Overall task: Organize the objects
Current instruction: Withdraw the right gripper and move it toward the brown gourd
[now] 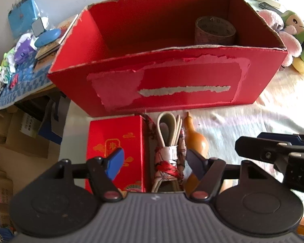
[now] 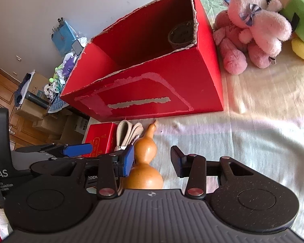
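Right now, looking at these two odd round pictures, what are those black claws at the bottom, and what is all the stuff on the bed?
No robot here: a person holds a hand-held gripper in each hand, each with a wide-angle camera looking along its two fingers. One picture comes from the left hand-held gripper, the other from the right hand-held gripper. Both stand open and hold nothing. The left one hovers over a bundled strap, the right one over a tan gourd. These lie side by side on a pale blanket, next to a small red box. Behind them stands a big open red box with a roll of tape inside. Plush toys sit to its right.
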The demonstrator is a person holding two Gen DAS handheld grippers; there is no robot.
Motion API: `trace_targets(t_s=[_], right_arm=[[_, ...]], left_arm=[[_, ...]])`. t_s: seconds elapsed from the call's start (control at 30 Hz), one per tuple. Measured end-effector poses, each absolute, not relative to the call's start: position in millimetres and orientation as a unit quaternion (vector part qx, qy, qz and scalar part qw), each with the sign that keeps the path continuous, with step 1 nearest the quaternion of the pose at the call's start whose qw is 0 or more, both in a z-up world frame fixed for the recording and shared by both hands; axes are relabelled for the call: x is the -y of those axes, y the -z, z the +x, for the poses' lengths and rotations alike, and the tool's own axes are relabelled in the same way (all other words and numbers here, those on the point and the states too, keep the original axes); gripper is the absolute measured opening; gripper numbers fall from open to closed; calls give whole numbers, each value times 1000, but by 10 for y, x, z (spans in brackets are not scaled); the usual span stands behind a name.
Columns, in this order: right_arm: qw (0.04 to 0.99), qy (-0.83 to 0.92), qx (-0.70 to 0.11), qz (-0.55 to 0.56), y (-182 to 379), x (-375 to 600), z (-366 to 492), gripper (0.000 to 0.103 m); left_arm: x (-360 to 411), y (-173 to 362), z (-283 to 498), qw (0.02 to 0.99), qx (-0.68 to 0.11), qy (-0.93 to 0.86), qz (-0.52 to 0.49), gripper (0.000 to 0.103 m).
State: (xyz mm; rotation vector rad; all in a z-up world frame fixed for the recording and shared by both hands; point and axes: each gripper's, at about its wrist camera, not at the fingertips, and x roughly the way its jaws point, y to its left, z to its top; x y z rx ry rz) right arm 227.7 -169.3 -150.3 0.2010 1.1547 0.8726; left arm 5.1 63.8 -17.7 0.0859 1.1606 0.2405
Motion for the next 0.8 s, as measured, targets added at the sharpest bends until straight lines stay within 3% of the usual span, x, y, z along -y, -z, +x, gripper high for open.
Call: trace_targets(t_s=[0.8], right_arm=[[732,-401,-542,98,1572,1698,2316,44]], left_arm=[[-666,254,28,825,-554,-105,34,73]])
